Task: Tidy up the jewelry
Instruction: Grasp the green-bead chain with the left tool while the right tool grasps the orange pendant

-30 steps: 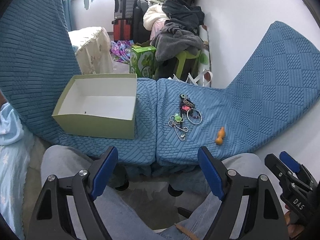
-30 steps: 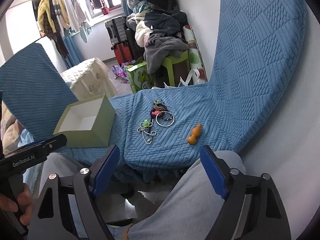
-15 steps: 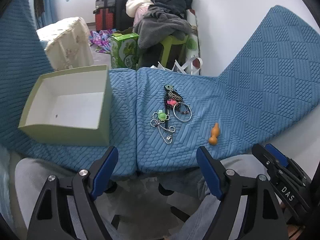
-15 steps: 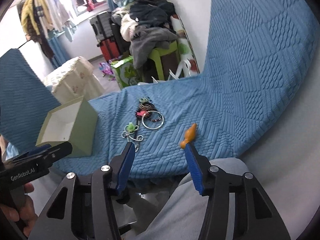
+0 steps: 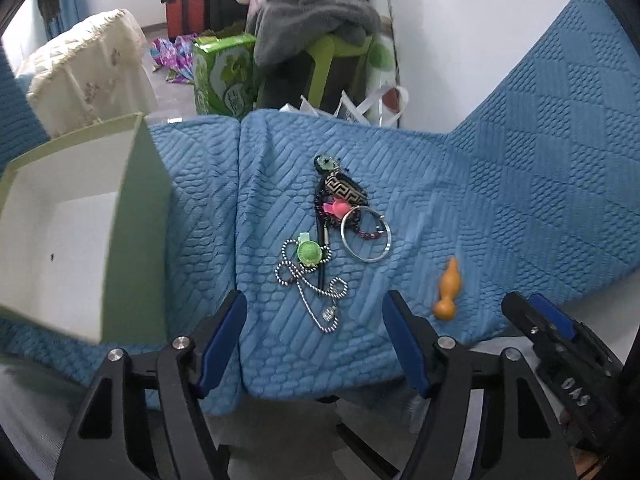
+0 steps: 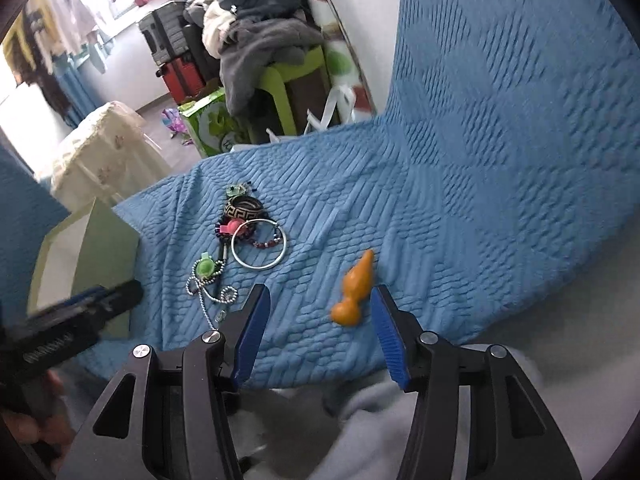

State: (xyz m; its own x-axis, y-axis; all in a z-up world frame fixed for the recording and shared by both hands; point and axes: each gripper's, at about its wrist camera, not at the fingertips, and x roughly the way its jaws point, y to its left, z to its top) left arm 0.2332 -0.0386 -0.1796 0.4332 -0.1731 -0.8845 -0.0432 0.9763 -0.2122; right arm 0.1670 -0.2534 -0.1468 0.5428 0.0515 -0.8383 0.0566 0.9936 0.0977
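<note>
A heap of jewelry lies on the blue quilted seat (image 5: 500, 200): a black-and-gold patterned bangle (image 5: 345, 193), a thin silver bangle (image 5: 366, 237), a pink piece (image 5: 337, 208) and a green round charm (image 5: 309, 252) on a silver ball chain (image 5: 316, 300). To the right lies an orange gourd-shaped piece (image 5: 448, 288), apart from the heap. My left gripper (image 5: 316, 308) hovers over the chain's near end, its jaws closing with no pad touching anything. My right gripper (image 6: 320, 300) stands open, the orange piece (image 6: 353, 292) just inside its right finger, untouched.
A pale green box (image 5: 136, 216) with a white inside stands open on the seat's left. The blue backrest (image 6: 520, 100) rises at the right. Beyond the seat are a green stool piled with clothes (image 5: 316, 20), a green carton (image 5: 224, 76) and suitcases. Grey-trousered legs sit below.
Both grippers have come down and forward toward the jewelry, which now looks larger. The left jaws have narrowed a little; the right jaws narrowed earlier and now frame the orange piece.
</note>
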